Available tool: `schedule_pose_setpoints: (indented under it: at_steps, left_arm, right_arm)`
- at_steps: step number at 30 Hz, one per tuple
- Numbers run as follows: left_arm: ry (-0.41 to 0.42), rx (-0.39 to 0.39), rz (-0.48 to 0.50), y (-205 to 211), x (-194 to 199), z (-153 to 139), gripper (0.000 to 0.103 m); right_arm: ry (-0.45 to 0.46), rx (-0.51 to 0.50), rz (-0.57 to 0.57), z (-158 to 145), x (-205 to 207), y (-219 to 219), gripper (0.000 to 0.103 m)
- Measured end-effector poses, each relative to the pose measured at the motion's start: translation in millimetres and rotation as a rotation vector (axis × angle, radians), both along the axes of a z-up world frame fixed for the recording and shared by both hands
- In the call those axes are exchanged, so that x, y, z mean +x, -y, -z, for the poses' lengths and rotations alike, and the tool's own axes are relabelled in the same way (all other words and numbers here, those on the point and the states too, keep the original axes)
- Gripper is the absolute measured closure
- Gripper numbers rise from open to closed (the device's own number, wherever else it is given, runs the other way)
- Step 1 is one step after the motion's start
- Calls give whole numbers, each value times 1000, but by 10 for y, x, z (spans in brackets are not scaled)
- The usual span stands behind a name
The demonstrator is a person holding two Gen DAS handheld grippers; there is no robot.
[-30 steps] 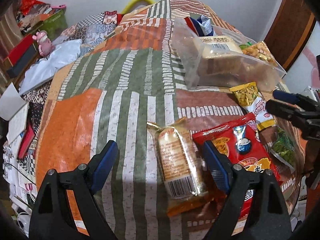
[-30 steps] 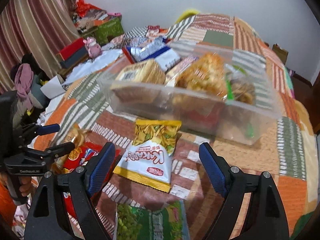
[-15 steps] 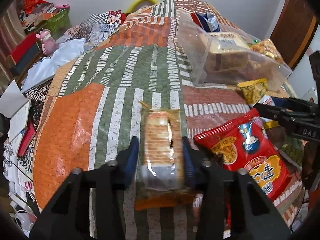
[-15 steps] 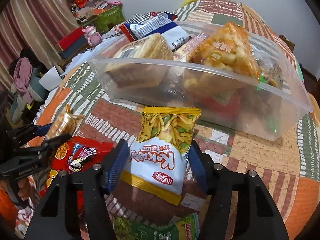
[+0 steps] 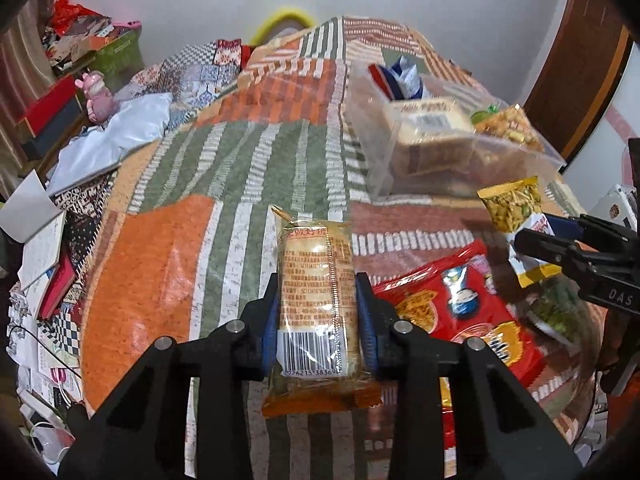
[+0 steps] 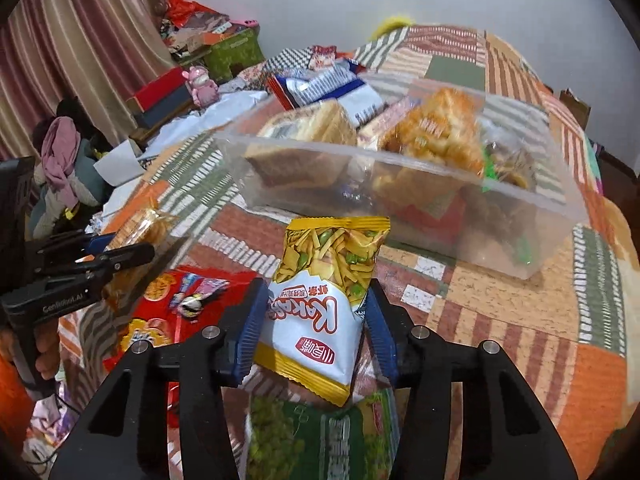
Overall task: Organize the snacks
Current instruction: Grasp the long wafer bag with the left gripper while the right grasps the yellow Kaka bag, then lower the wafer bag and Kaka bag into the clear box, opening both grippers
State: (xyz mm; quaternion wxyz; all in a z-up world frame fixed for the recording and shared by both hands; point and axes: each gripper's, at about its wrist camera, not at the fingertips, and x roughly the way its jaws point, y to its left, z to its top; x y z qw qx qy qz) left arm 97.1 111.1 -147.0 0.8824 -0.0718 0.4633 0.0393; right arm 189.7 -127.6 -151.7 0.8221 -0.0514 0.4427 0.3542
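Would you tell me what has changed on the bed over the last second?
The left gripper has shut on the biscuit pack; the right gripper is closing on the yellow-and-white snack bag. Both packs appear slightly lifted. The clear bin and red bag lie as before.

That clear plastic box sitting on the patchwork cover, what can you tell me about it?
The clear plastic box is a long, open-topped tub with see-through walls and no lid in sight. It rests on the patchwork cover, beyond the snacks lying loose in front. Inside are several packets: a wrapped block of biscuits, an orange-looking bag and something green at one end. Neither gripper touches it.
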Motion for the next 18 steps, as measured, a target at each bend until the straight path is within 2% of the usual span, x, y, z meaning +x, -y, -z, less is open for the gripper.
schedule_pose_setpoints:
  at_steps: [8, 18]
  left_arm:
    - [67, -7, 20, 106, 13, -325, 69]
    - [147, -29, 100, 430, 261, -657, 69]
  right_arm:
    - [67, 71, 28, -335, -38, 142, 57]
    - [139, 111, 87, -618, 94, 308, 57]
